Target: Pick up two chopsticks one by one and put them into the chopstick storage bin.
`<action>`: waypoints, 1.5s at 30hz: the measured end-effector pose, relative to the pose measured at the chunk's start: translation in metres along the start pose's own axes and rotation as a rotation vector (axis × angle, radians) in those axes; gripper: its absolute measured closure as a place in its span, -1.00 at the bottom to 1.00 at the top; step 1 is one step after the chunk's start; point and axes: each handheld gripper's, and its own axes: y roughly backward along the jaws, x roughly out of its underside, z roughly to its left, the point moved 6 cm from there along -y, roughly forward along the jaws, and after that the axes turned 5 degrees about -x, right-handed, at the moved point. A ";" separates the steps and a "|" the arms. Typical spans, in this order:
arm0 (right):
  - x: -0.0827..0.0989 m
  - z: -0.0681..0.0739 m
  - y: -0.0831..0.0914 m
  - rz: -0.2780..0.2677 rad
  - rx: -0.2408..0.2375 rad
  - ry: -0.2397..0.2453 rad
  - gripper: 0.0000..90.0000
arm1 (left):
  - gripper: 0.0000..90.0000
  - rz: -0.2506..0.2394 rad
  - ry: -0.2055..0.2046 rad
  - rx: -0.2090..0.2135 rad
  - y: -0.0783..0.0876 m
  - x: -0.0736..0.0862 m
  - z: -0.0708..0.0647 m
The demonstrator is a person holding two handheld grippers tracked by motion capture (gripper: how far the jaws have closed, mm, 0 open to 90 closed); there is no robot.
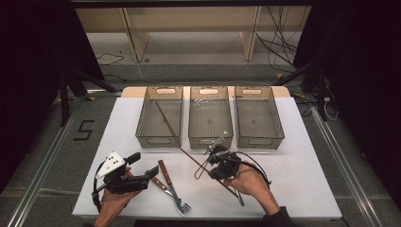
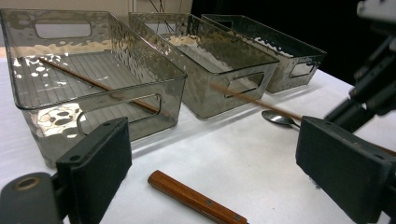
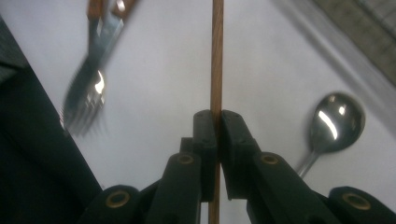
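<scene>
On the left we see the left gripper (image 1: 152, 171) resting low over the white tabletop (image 1: 293, 179) with its fingers (image 2: 95, 163) spread wide and nothing between them, the wooden-handled fork (image 1: 171, 187) lying just beside it. Toward the right, the right gripper (image 3: 217, 122) has its fingers (image 3: 205, 135) pinched nearly together on a thin wooden chopstick (image 3: 216, 56). That chopstick slants across the tabletop in front of the middle bin (image 1: 210, 141), with a spoon (image 3: 334, 123) lying near it.
</scene>
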 end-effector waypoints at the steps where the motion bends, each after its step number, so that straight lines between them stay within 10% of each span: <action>1: -0.004 0.000 0.002 -0.012 -0.005 0.000 0.91 | -0.78 -0.003 0.004 -0.002 0.000 0.000 0.000; 9: -0.052 -0.008 0.010 -0.150 -0.042 -0.027 0.91 | -0.78 -0.006 0.007 -0.004 0.001 -0.001 0.002; 45: -0.181 -0.031 0.021 -0.385 -0.112 -0.138 0.91 | -0.78 -0.012 0.007 -0.005 0.002 -0.001 0.003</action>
